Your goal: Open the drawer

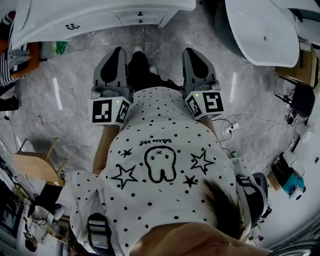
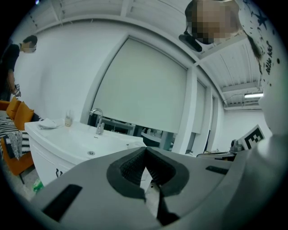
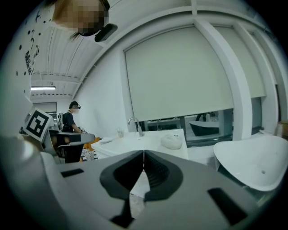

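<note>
**Both Jaws Shut, Drawer Untouched**

I held my left gripper [image 1: 119,52] and my right gripper [image 1: 193,53] side by side above the grey marbled floor [image 1: 75,75]. Both pointed toward the white vanity cabinet [image 1: 75,22]. My left jaws were pressed together at the tips with nothing between them. My right jaws met the same way and were also empty. The drawer [image 1: 137,15] sat in the cabinet front and looked closed, its small dark handles showing, well apart from either gripper. Along my left jaws I saw the basin top and its faucet [image 2: 97,120]. To the right stood a white bathtub [image 3: 256,161]. A second person [image 3: 69,119] stood beyond the vanity, at the left of the right gripper view.
</note>
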`<state>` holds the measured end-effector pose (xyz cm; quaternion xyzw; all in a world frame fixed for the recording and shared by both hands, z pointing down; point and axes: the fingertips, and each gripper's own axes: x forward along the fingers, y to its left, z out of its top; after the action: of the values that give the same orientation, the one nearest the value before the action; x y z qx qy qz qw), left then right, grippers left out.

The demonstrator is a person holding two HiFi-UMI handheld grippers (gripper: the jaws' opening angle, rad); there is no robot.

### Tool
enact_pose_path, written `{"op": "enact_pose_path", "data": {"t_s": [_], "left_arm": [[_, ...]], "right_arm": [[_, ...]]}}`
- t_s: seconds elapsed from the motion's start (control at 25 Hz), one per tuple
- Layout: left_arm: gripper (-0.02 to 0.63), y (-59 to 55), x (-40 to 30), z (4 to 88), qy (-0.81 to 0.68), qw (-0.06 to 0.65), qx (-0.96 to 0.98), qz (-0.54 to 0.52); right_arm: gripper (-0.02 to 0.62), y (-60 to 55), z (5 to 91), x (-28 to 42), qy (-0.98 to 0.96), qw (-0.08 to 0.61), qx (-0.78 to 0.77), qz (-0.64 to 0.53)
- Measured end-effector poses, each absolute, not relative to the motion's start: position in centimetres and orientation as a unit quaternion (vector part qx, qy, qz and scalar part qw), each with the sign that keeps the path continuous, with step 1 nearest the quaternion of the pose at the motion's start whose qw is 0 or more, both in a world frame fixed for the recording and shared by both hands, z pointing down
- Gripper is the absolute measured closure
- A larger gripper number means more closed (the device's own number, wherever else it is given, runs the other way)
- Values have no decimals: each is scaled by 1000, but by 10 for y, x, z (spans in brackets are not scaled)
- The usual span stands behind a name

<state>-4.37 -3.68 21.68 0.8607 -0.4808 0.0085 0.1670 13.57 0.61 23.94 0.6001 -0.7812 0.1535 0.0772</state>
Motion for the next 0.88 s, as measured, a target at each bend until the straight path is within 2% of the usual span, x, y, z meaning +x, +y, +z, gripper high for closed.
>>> {"op": "enact_pose_path", "data": {"t_s": [0.88], "left_arm": [[601,-44,-35,224,-465,178,867,13]], "right_arm": [[581,10,244,150,-756,96,627,160]]}}
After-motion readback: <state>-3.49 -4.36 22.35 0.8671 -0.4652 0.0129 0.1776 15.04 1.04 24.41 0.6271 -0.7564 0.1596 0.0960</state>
